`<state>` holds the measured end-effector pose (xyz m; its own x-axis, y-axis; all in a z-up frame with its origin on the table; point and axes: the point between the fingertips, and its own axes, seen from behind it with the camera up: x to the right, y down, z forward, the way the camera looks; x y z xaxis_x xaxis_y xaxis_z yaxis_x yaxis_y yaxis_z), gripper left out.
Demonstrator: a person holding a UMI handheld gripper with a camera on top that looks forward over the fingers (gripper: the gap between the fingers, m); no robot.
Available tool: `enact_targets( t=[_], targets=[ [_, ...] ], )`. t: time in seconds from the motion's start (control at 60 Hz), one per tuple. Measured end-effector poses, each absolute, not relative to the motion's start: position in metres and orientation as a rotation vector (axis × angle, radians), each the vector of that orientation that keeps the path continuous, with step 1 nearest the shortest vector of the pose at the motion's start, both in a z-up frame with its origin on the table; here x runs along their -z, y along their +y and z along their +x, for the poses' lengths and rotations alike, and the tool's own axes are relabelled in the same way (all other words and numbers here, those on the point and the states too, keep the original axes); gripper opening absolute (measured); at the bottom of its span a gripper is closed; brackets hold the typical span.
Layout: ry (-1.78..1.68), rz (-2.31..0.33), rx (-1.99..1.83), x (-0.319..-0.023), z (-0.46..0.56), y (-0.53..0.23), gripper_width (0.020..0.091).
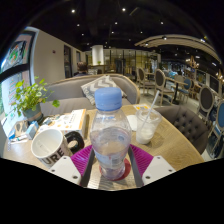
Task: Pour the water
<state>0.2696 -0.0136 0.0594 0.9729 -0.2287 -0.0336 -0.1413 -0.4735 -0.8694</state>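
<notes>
Gripping upright water bottle (110, 135), fingers (110, 165) clenched on both sides; glass (148, 124) beyond

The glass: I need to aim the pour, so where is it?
In the gripper view, the glass stands on the table, beyond the fingers, just right of the bottle held between them.
</notes>
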Motion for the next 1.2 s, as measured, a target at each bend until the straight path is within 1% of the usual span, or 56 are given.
enact_targets(
  t=[0.05, 0.067, 0.083, 0.1, 0.15, 0.217, 0.35, 0.583, 0.683, 0.817, 0.9, 1.2],
  targets=[
    [0.269, -2.091, 0.103, -0.057, 0.268, -0.018, 0.0794],
    [0.274, -2.093, 0.102, -0.055, 0.268, -0.019, 0.0836],
    [0.281, -2.096, 0.103, -0.057, 0.268, -0.022, 0.0863],
    [0.289, -2.098, 0.107, -0.058, 0.268, -0.024, 0.0866],
    [0.308, -2.114, 0.109, -0.060, 0.267, -0.032, 0.0848],
    [0.327, -2.136, 0.119, -0.064, 0.264, -0.044, 0.0855],
    [0.346, -2.190, 0.138, -0.083, 0.251, -0.088, 0.0853],
    [0.329, -2.272, 0.168, -0.148, 0.211, -0.179, 0.0852],
    [0.300, -2.291, 0.156, -0.168, 0.187, -0.211, 0.0851],
    [0.279, -2.289, 0.155, -0.188, 0.168, -0.239, 0.0856],
    [0.275, -2.281, 0.162, -0.194, 0.160, -0.248, 0.0856],
    [0.222, -2.277, 0.218, -0.200, 0.157, -0.260, 0.0853]
  ],
)
